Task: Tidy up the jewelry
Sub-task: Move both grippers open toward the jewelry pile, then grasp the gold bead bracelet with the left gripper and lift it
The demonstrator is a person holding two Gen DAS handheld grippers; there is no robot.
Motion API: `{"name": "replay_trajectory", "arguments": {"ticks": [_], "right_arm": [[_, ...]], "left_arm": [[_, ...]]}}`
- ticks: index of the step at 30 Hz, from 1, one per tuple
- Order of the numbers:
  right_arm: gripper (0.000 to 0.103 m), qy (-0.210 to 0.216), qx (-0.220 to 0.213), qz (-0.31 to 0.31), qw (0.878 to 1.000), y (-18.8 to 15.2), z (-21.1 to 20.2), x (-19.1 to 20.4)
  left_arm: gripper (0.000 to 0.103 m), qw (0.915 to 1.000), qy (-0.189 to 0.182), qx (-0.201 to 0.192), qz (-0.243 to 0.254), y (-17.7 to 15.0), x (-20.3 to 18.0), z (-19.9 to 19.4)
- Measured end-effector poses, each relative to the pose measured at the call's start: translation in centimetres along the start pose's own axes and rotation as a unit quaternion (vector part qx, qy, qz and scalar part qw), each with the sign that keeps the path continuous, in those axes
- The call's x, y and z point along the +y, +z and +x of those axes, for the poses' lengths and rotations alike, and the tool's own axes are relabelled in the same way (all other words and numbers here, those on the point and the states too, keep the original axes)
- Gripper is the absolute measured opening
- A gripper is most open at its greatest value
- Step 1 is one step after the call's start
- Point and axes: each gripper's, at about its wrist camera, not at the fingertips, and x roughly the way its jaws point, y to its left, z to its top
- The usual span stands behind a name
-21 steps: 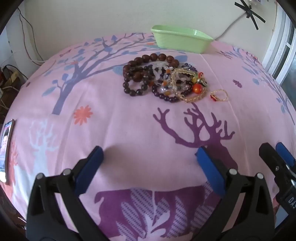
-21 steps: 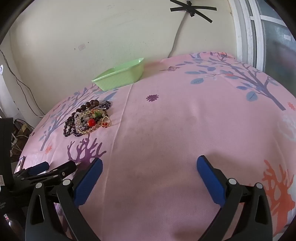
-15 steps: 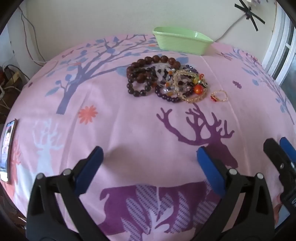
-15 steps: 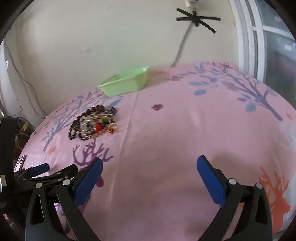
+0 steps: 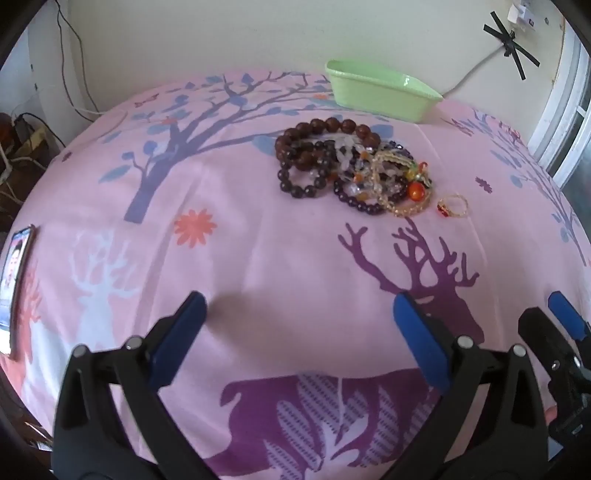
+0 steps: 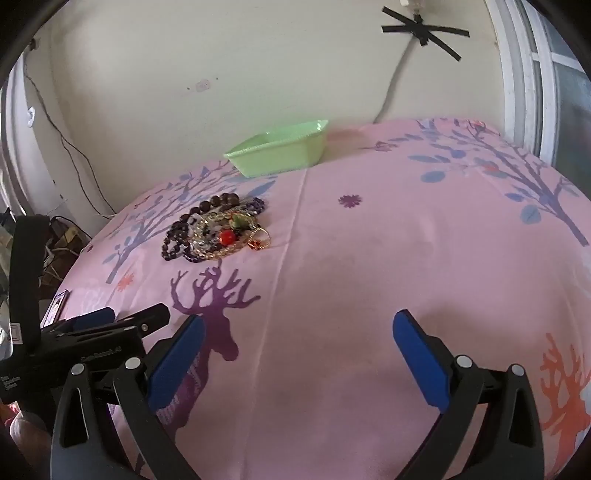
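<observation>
A heap of bead bracelets [image 5: 347, 166] lies on the pink patterned cloth [image 5: 258, 258], with a gold ring with a red stone [image 5: 452, 206] just to its right. A light green tray [image 5: 380, 94] stands behind the heap near the wall. My left gripper [image 5: 299, 317] is open and empty, well short of the heap. My right gripper [image 6: 297, 334] is open and empty; in its view the heap [image 6: 214, 230] is far ahead to the left, the ring [image 6: 260, 238] at its right edge, the tray [image 6: 280, 153] beyond. The left gripper [image 6: 122, 317] shows at lower left.
A phone [image 5: 16, 273] lies at the cloth's left edge. Cables and a power strip [image 5: 22, 136] sit on the floor at the left. A window frame [image 6: 532, 74] is at the right. A cord taped to the wall [image 6: 421, 31] hangs behind the tray.
Both grippers tilted slightly upward and shifted a little; the jewelry heap sits lower and more central in the right view. Both jaws stayed open. The jewelry has not moved.
</observation>
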Motion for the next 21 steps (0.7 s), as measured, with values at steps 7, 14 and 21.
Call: {"name": "replay_trajectory", "arguments": {"ticks": [7, 14, 21], "right_arm": [[0.078, 0.001, -0.005, 0.004, 1.0, 0.2, -0.2, -0.2], [0.078, 0.016, 0.005, 0.01, 1.0, 0.2, 0.1, -0.5], [0.045, 0.056, 0.011, -0.001, 0.998, 1.6, 0.8, -0.2]], "left_arm": [[0.097, 0.9998, 0.005, -0.016, 0.015, 0.2, -0.6, -0.6], [0.097, 0.9985, 0.006, -0.053, 0.014, 1.2, 1.5, -1.3], [0.086, 0.9979, -0.006, -0.062, 0.016, 3.6, 4.2, -1.6]]}}
